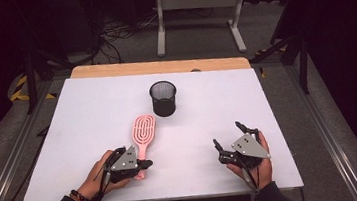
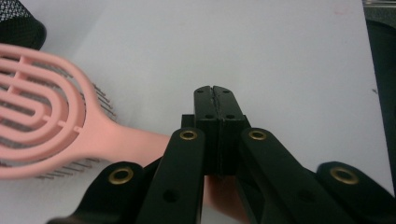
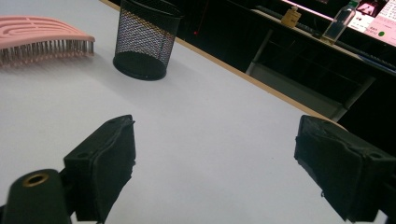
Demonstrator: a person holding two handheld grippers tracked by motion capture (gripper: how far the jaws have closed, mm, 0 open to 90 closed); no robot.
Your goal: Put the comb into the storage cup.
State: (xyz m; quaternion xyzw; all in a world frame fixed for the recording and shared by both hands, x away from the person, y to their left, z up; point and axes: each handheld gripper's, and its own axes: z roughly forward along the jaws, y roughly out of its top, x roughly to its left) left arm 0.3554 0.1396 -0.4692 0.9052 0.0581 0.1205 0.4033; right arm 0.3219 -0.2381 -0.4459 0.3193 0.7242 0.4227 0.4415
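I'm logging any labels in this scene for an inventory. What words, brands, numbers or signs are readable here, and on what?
None can be read.
Pink hairbrush, black mesh cup, both grippers: no print shows.
Small bottles and pink-and-white sheets on the far bench in the right gripper view: any text too small and blurred.

The bench (image 1: 83, 120) has a smooth, matt white top with a bare wood strip along its far edge. The hairbrush (image 1: 143, 132) looks like smooth pink plastic with a soft sheen. The cup (image 1: 163, 98) is black wire mesh. The left gripper (image 2: 215, 95) is matt black with brass-coloured rivets; the right gripper (image 3: 215, 163) has rough, matt black pads.
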